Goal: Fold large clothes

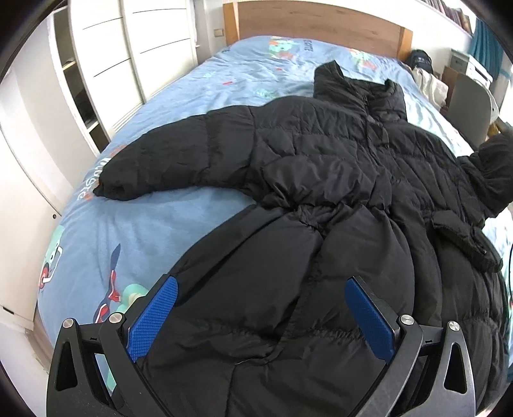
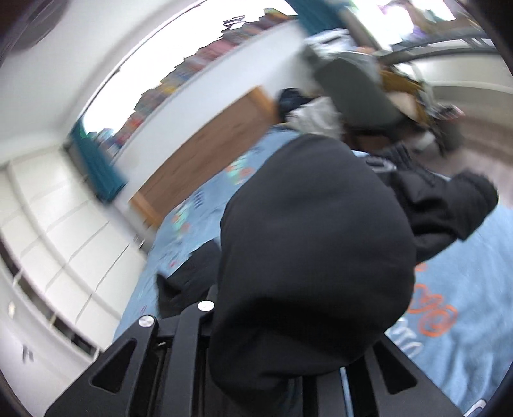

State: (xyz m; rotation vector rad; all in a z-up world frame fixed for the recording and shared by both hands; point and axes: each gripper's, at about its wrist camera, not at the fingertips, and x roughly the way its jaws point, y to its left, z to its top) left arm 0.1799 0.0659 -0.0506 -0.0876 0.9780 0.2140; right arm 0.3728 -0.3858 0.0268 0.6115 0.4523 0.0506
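Note:
A black puffer jacket (image 1: 320,154) lies spread front-up on a bed with a blue printed cover (image 1: 134,224). One sleeve (image 1: 154,163) stretches out to the left, collar toward the headboard. My left gripper (image 1: 261,317) hovers open above the jacket's lower hem, blue pads (image 1: 154,317) wide apart with fabric below them. In the blurred right wrist view my right gripper (image 2: 288,362) is shut on the jacket's other sleeve (image 2: 314,250), lifted off the bed; the bulging black fabric hides its fingertips. That raised sleeve (image 1: 493,160) shows at the right edge of the left wrist view.
White wardrobe doors (image 1: 105,64) stand along the bed's left side. A wooden headboard (image 1: 314,29) closes the far end. A grey chair (image 1: 471,109) and piled items (image 1: 426,80) sit beside the bed on the right.

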